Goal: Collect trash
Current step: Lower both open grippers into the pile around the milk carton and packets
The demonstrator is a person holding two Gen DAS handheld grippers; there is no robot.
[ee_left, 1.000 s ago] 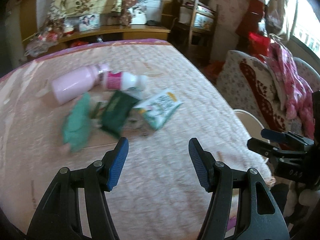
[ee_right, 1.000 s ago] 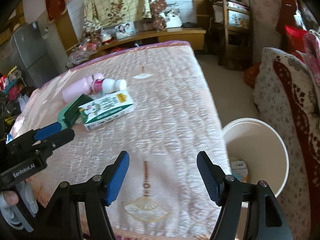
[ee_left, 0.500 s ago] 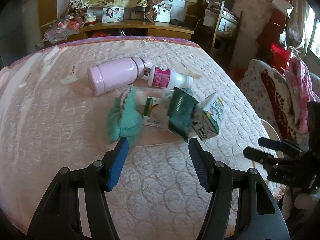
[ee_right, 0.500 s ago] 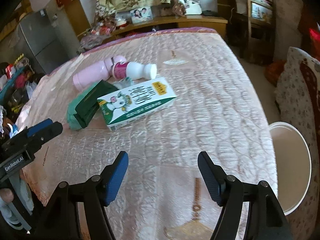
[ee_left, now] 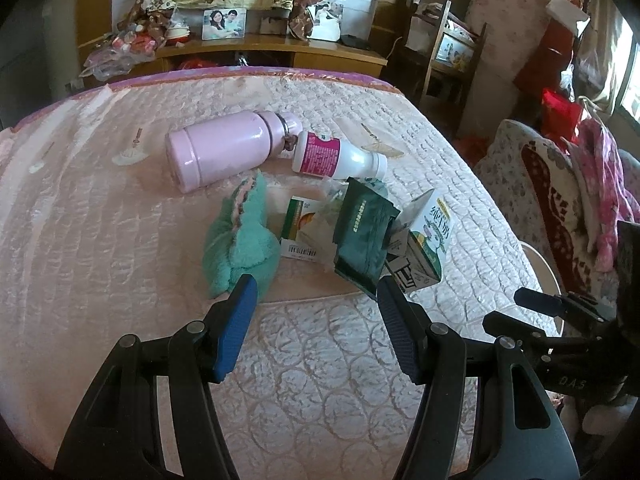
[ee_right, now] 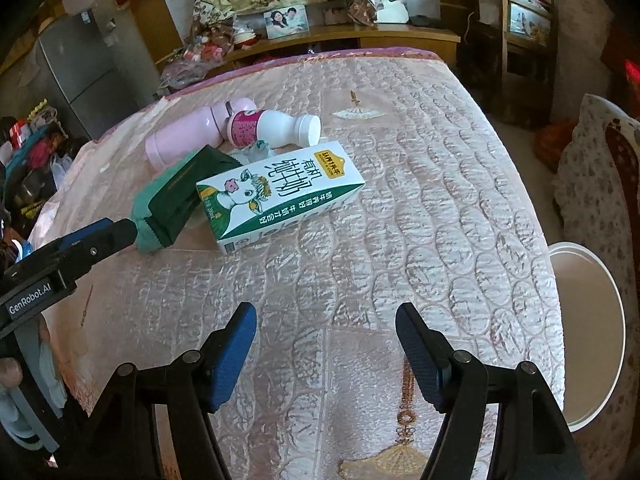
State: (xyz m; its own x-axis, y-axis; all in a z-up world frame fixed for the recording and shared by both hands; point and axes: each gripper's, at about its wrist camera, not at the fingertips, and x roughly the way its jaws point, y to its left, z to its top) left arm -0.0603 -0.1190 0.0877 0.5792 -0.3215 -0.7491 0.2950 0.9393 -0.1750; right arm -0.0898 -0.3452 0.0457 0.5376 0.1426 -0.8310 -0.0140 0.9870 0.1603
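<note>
Nearest in the left wrist view: left gripper (ee_left: 314, 294), tilted down toward the quilted bed cover (ee_left: 100, 240), jaws spread apart with nothing pinched, blue pads hanging above bare quilt. Just past the left pad, a teal plush toy (ee_left: 240, 240), slumped on its side. Straight ahead between the two pads, a small orange-and-white carton (ee_left: 298, 226) lying flat, barcode end toward the gripper. Just beyond the right pad, a dark green pouch (ee_left: 362, 236), crumpled, propped against the milk carton (ee_left: 428, 246), seen here end-on. Farther out, a white bottle with pink label (ee_left: 336, 158) on its side, base touching the cap end of a pink flask (ee_left: 224, 152), also lying down. Off to the right of the jaws, edge of the right gripper's frame in view.

Nearest in the right wrist view: right gripper (ee_right: 326, 330), likewise angled down at the bed, jaws held wide and empty, only quilt between the pads. Ahead and slightly left of the left pad, the milk carton (ee_right: 280, 196) flat on its broad face, white and green with a cartoon cow, dented but whole. Pouch (ee_right: 182, 198) touching its left end, bottle (ee_right: 272, 128) and flask (ee_right: 188, 138) behind. Right of the right pad, below the bed's edge, a white bin (ee_right: 592, 300), well apart from the trash cluster.
</note>
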